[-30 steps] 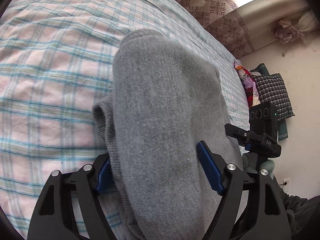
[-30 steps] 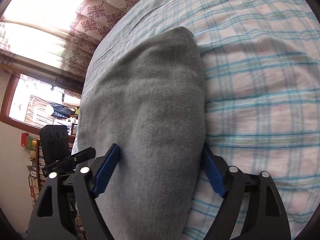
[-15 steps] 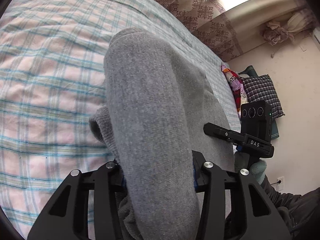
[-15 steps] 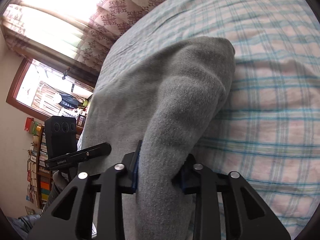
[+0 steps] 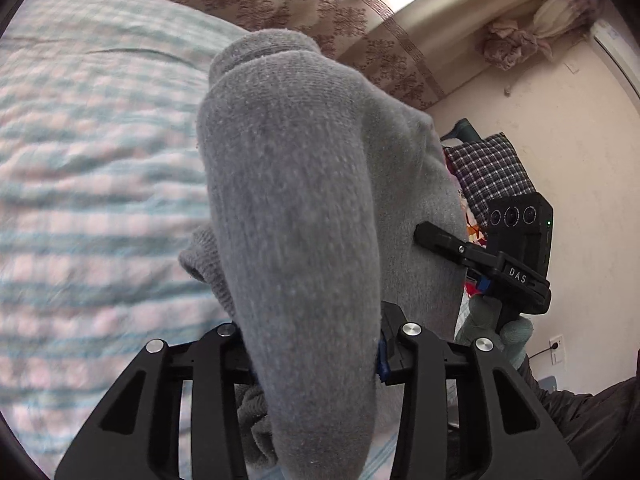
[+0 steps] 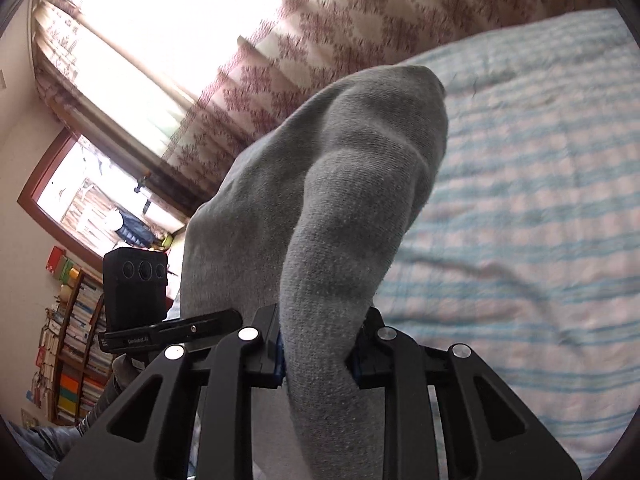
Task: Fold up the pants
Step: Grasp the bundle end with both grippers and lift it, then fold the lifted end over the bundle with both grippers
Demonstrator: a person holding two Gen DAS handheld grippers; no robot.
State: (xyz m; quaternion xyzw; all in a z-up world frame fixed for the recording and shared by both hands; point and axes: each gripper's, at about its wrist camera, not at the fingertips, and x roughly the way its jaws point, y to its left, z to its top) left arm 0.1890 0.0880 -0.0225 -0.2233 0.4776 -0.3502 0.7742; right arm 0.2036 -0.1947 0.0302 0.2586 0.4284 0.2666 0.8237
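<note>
The grey knit pants (image 5: 288, 184) hang bunched between both grippers, lifted off the checked bed sheet (image 5: 80, 160). My left gripper (image 5: 312, 344) is closing on a thick fold of them, and its blue pads press into the cloth. In the right wrist view the pants (image 6: 352, 200) rise as a ridge from my right gripper (image 6: 320, 344), which is shut on another fold. Each gripper shows in the other's view: the right one (image 5: 480, 256) at the pants' right edge, the left one (image 6: 160, 332) at their left edge.
The pink and teal sheet (image 6: 540, 200) spreads under and beyond the pants. A patterned curtain (image 6: 320, 40) hangs behind the bed. A checked pillow (image 5: 488, 176) lies by the wall at the right. A bookshelf (image 6: 76, 340) stands at the left. A gloved hand (image 5: 492, 324) holds the right gripper.
Both grippers went from open around the flat pants to shut on folds of them. They then rose, lifting the cloth off the sheet, and more of the curtain and wall came into view.
</note>
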